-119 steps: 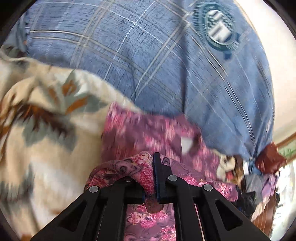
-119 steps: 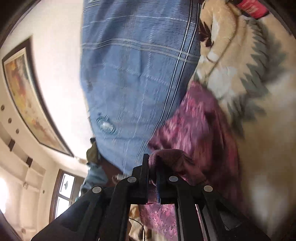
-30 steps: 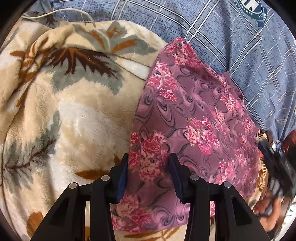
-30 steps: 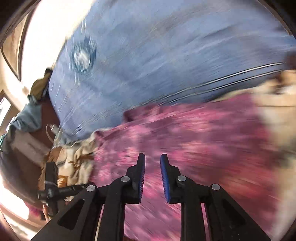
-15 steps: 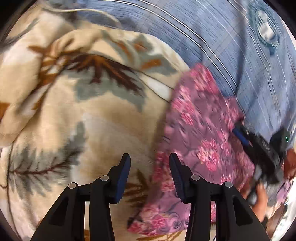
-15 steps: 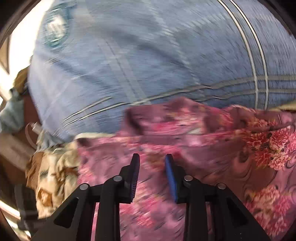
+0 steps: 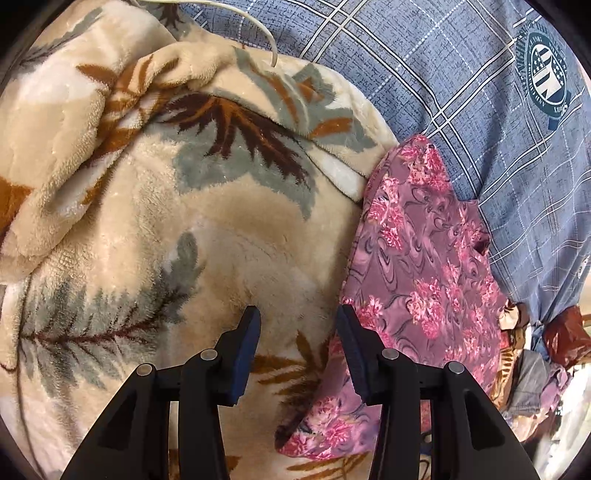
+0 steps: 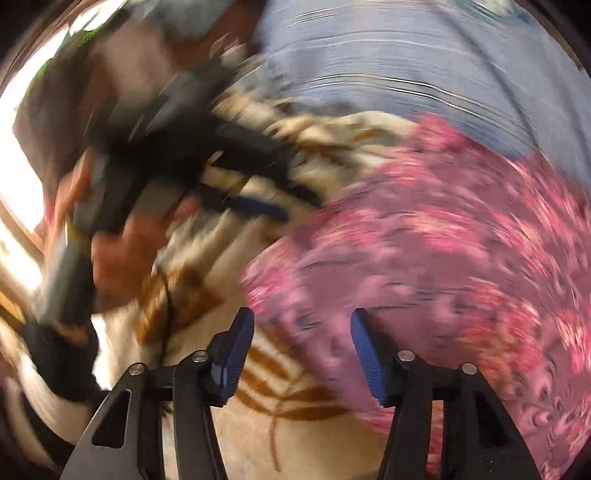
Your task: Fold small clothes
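A pink floral garment (image 7: 424,266) lies flat on a beige leaf-print blanket (image 7: 147,221), its far end reaching a blue checked sheet (image 7: 480,92). My left gripper (image 7: 297,314) stands open over bare blanket, and its right finger is close to the garment's left edge. The right wrist view is blurred by motion. There my right gripper (image 8: 301,317) has its jaws opening above the garment's (image 8: 443,240) near corner, with the pads not pressing on the cloth. A hand (image 8: 122,251) holding the left gripper (image 8: 258,208) shows at the upper left of that view.
A white cable (image 7: 258,22) runs over the blanket's far fold. A heap of other clothes (image 7: 535,369) lies at the right edge beyond the garment. A round printed emblem (image 7: 546,77) marks the blue sheet.
My left gripper has slid left off the garment onto the blanket. My right gripper has swung across the garment to its near corner, rolled, and spread its jaws wider.
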